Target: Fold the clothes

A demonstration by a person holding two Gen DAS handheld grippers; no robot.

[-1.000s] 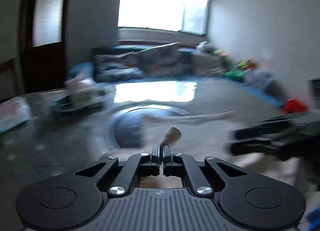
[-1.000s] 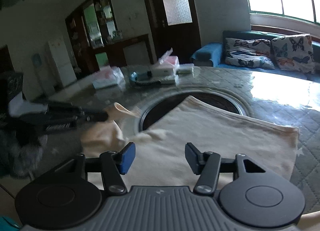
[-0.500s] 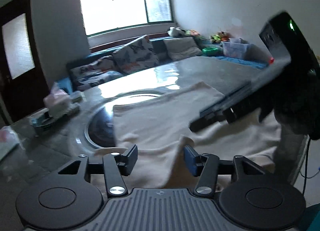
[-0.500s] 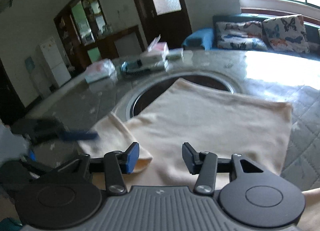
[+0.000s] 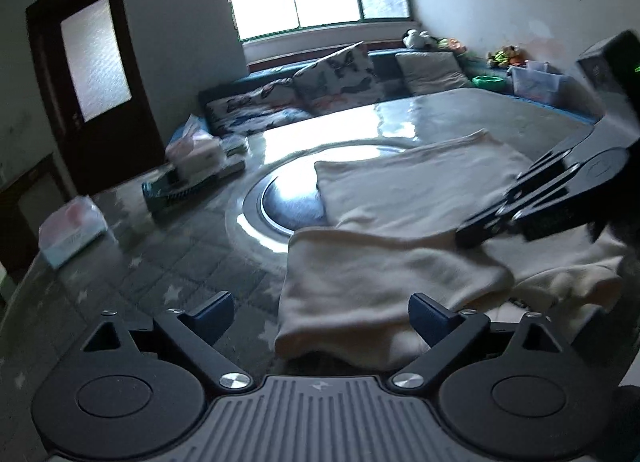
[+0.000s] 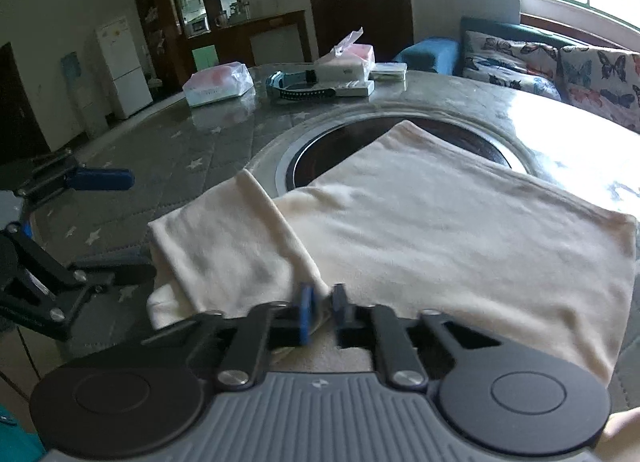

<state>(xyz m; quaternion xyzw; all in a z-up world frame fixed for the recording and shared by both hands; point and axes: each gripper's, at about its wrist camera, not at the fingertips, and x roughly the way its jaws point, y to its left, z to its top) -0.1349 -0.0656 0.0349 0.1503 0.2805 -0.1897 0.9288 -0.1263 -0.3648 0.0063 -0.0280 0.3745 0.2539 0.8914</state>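
We see a cream garment [image 6: 460,230] of soft, slightly fuzzy knit lying flat on the surface [image 6: 192,158], a glossy grey top with pale stars and quilted lines; a round dark inset [image 5: 292,202] with a bright metal ring sits in the middle, and the garment's far corner lies over it; one sleeve [image 6: 228,250] is folded out to the left as a rounded flap. The right tool [image 6: 322,302] is clenched, its blue-padded fingers [image 6: 306,312] pinching a ridge of cloth at the near edge where the sleeve meets the body, though the blur there lets us say only that it seems a thin fold. The left tool [image 5: 320,312] hangs over the sleeve's near hem, its jaws opening wide; the cloth lies between and below them, and neither pad presses it. Tissue packs [image 6: 218,84] in crinkled plastic and a blue strap [image 6: 300,86] lie at the surface's far side, well apart from the garment.
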